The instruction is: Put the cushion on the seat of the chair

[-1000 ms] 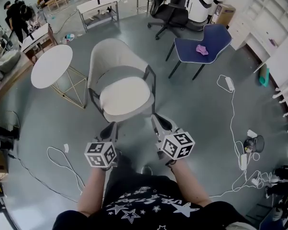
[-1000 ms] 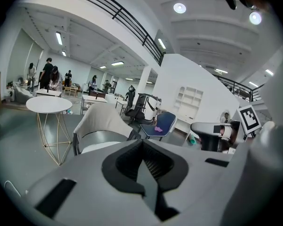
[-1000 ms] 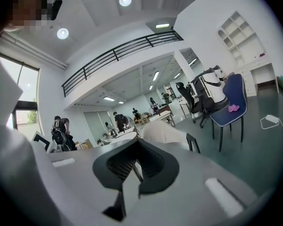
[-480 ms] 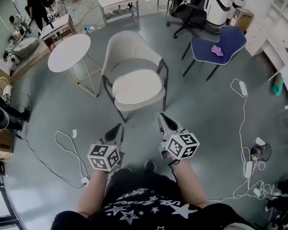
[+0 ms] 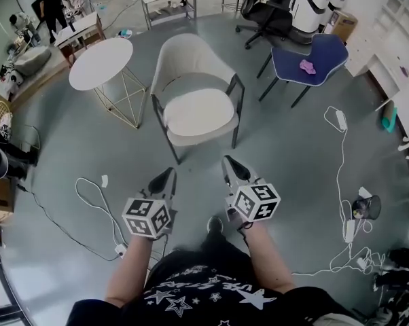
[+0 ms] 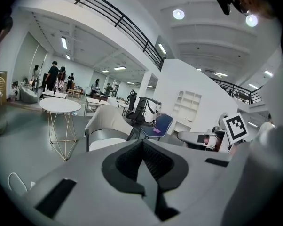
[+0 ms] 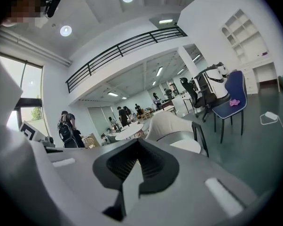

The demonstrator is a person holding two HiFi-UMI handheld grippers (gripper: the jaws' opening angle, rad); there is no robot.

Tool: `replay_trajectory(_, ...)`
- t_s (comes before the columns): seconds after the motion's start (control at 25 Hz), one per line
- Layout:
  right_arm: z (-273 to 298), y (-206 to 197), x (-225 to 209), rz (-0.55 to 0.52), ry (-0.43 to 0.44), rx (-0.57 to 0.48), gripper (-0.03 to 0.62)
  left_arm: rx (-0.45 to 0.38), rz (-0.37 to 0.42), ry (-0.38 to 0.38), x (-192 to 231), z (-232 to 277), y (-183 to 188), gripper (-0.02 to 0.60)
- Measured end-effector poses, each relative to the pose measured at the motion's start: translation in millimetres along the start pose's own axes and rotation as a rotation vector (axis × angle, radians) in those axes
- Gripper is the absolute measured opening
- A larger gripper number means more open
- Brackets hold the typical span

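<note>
Close to the person, the left gripper [image 5: 165, 177] and the right gripper [image 5: 230, 166] are side by side, a little way in front of the grey chair [image 5: 191, 66]. Both have their jaws shut tight together, and nothing is in them. The grey chair stands on the floor past them. The white cushion [image 5: 199, 112] lies flat on its seat. A round white table [image 5: 100, 62] stands just left of the grey chair. Farther back, to its right, is a blue chair [image 5: 327, 49] with a pink cloth [image 5: 306, 66] on it.

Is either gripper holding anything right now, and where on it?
Nothing. Left gripper and right gripper are both shut and empty; the cushion lies on the chair seat.
</note>
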State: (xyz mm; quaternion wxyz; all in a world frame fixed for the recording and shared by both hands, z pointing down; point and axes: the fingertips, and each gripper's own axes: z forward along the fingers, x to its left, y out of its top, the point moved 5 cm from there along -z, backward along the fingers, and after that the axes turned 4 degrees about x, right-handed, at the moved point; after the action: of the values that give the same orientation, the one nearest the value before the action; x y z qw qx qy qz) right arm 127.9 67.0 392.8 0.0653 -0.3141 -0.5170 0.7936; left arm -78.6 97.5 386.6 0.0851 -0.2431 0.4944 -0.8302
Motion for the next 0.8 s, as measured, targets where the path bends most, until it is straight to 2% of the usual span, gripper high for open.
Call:
replay_trajectory(0.24,-21,-21,57,-0.059,-0.044,0.016,0.003,0.01,0.012,-0.025,24,-52,-12,0.008)
replay_trajectory(0.48,-48,-27,96,-0.09,-0.094,-0.023,0.003,-0.02,0.048,-0.081,23,-91,-12,0.008)
replay_trajectory(0.8,-70,-63,146,-0.1,-0.141,-0.039,0.003,-0.02,0.083,-0.147,33,-139,-32,0.008)
